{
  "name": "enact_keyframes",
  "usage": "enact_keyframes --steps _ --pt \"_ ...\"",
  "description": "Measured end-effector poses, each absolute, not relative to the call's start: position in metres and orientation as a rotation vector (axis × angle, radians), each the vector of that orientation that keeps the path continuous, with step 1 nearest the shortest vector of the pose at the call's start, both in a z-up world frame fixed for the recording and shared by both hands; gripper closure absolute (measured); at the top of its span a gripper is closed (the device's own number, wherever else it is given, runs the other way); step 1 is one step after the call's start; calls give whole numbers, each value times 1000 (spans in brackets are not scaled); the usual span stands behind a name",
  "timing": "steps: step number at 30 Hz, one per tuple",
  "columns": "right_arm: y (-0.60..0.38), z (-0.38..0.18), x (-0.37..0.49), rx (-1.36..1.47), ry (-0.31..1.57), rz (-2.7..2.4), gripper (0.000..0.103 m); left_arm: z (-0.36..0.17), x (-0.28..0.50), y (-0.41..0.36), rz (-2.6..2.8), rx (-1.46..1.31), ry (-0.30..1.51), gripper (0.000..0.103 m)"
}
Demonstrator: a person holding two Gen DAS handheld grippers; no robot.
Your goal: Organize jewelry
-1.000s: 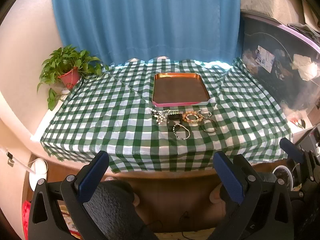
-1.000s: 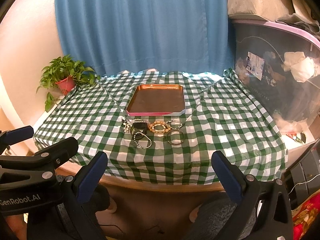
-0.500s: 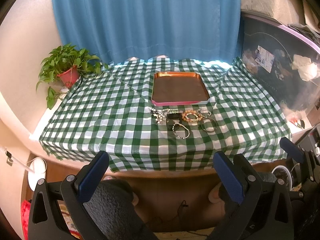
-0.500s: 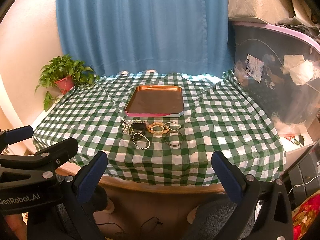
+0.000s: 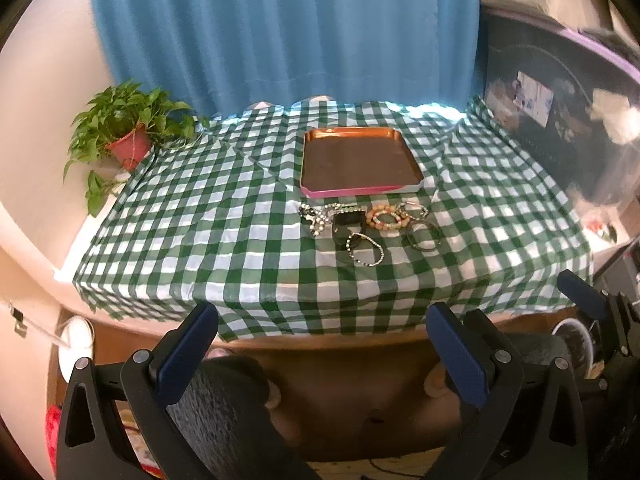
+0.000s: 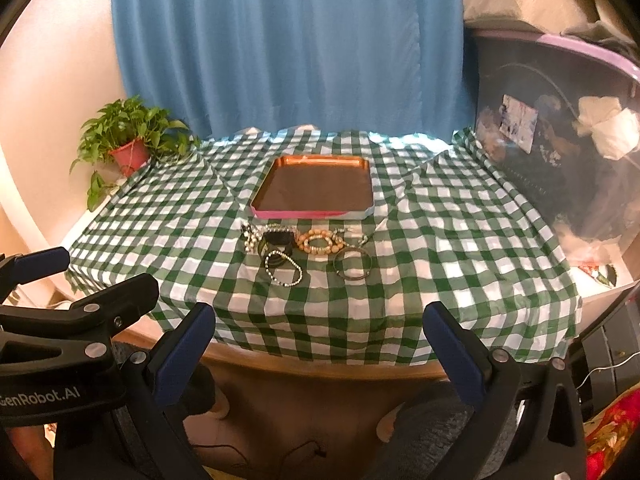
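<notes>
An empty copper tray (image 5: 402,190) with a pink front rim lies mid-table; it also shows in the right wrist view (image 6: 312,212). In front of it lies a cluster of jewelry: a silver chain (image 5: 316,216), a black watch (image 5: 347,222), a wooden bead bracelet (image 5: 387,217), a dark beaded bracelet (image 5: 364,249) and a thin bangle (image 5: 424,238). The same bead bracelet (image 6: 320,240) and bangle (image 6: 352,263) show in the right wrist view. My left gripper (image 5: 322,350) and right gripper (image 6: 318,344) are open and empty, held below the table's front edge.
A green checked cloth (image 5: 200,220) covers the table. A potted plant (image 5: 128,136) stands at the back left corner. A blue curtain (image 5: 280,32) hangs behind. A large clear storage bin (image 6: 560,152) stands at the right. The left gripper's body (image 6: 60,344) shows at lower left in the right wrist view.
Both grippers have risen a little and edged toward the table, so the table front sits lower in view. Jaws stay open. The jewelry has not moved.
</notes>
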State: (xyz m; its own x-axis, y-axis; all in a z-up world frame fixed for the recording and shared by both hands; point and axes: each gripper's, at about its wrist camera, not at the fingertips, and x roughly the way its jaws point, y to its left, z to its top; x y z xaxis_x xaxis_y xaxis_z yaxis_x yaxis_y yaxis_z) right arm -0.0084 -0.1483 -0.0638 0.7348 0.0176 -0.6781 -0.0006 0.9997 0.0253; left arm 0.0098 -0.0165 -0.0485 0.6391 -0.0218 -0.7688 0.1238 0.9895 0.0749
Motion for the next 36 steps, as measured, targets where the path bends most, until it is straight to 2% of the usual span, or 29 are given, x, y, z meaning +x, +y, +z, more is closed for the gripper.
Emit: enact_keyframes --steps 10,15,19,24,26,28,30,33,35,36 --pt "-170 -118 35 64 787 63 0 -99 67 -8 -90 109 887 1" --pt "-191 -146 67 74 789 73 5 -136 105 0 -194 96 920 0" --pt "-210 -167 99 63 802 79 15 -163 131 -9 -227 147 926 0" --pt "-224 -186 130 35 794 66 15 -193 162 -9 -344 18 937 1" --pt "-227 -193 141 56 791 91 15 -207 175 -8 -370 -32 952 8" --pt "-228 -201 151 90 794 134 15 -222 188 -11 -376 -38 977 37" --pt "-223 -209 158 78 796 158 15 -235 197 -10 -374 -45 996 51" --pt "-213 -220 165 12 809 125 15 -241 198 -9 -410 -49 977 57" --pt "-212 -226 169 8 824 119 15 -246 193 -8 -432 -49 941 66" --pt "-210 -229 171 7 830 123 15 -248 191 -8 -428 -45 924 73"
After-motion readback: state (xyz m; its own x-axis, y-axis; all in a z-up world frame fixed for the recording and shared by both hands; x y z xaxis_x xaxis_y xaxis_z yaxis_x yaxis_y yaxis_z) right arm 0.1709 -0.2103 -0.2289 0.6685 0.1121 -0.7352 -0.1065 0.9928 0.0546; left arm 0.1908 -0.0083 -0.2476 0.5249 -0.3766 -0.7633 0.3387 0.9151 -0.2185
